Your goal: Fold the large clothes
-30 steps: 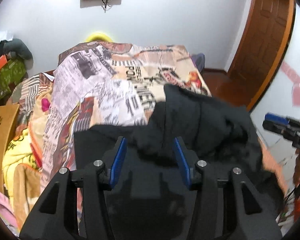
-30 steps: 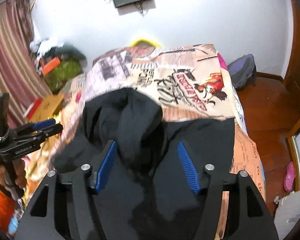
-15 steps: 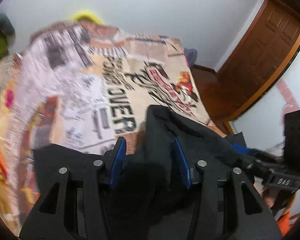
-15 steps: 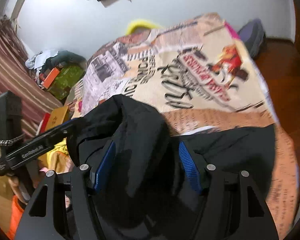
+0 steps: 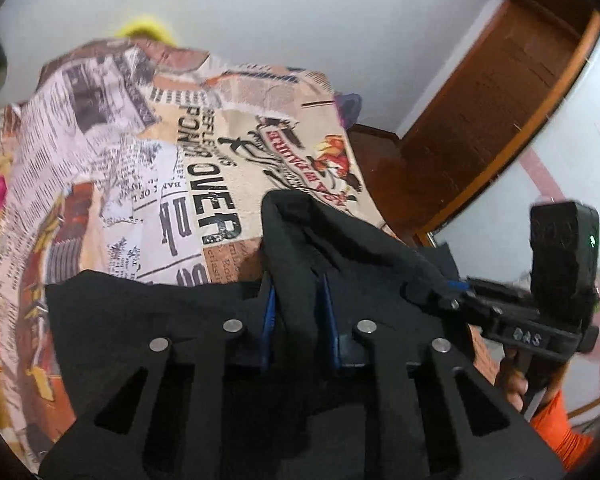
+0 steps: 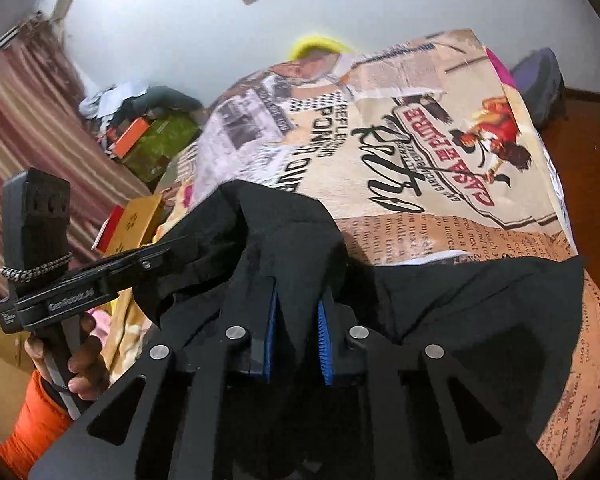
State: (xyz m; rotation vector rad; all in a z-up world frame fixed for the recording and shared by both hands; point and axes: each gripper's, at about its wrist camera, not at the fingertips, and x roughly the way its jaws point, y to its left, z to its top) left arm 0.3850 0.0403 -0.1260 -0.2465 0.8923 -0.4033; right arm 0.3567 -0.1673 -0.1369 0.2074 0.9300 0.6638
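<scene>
1. Garment, black, soft and matte, lies on the bed, partly lifted into a bunched ridge.
2. Left gripper is closed on a fold of it; right gripper likewise pinches a fold.
3. Folding looks barely begun: cloth is crumpled, edges not aligned, no neat crease.
4. Bedspread is flat, newsprint-patterned.

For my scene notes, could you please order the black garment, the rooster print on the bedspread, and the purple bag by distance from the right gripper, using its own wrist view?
1. black garment: clamped in the right gripper.
2. rooster print: mid-bed, right.
3. purple bag: floor, far right.
</scene>
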